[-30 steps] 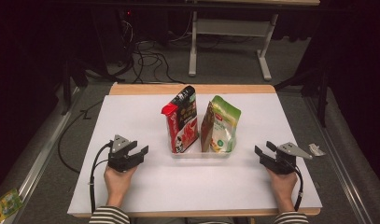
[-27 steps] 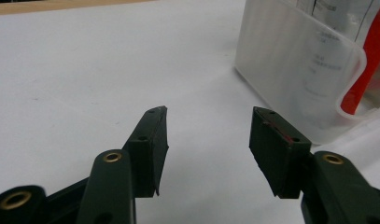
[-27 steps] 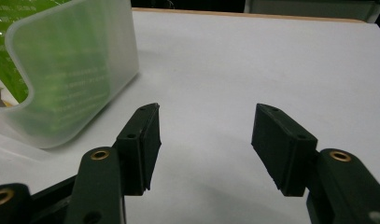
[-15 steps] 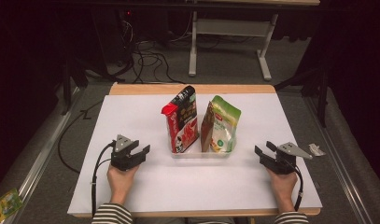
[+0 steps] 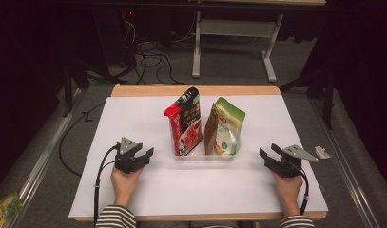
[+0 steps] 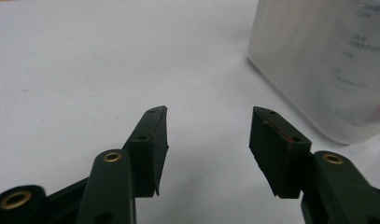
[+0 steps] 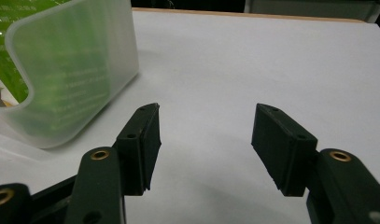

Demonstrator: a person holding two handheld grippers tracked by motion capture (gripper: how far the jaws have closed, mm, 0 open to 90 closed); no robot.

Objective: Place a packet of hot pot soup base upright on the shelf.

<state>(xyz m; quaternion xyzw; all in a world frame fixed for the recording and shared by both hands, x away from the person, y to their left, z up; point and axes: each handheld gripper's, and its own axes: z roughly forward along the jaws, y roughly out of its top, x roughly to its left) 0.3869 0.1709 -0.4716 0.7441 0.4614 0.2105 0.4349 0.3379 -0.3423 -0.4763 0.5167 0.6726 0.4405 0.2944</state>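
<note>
A clear plastic bin [image 5: 200, 156] stands mid-table. In it stand upright a red and black pouch [image 5: 186, 121] on the left and a green pouch [image 5: 227, 126] on the right. My left gripper [image 5: 147, 155] rests on the white sheet left of the bin, open and empty. In the left gripper view its jaws [image 6: 208, 119] gape over bare sheet, with the bin's corner [image 6: 318, 60] ahead to the right. My right gripper [image 5: 267, 149] lies right of the bin, open too. Its own view shows the gripper [image 7: 206, 116] empty beside the bin wall [image 7: 80, 70], green pouch [image 7: 10, 46] behind.
The white sheet [image 5: 134, 114] covers a wooden table whose edge [image 5: 196, 90] shows at the back. A small pale scrap [image 5: 323, 153] lies near the right edge. On the floor are cables [image 5: 148, 57], a white table frame [image 5: 234, 28] and a green packet [image 5: 3, 209].
The left hand has edged very slightly to the right. The right hand, the bin and both pouches stand as before.
</note>
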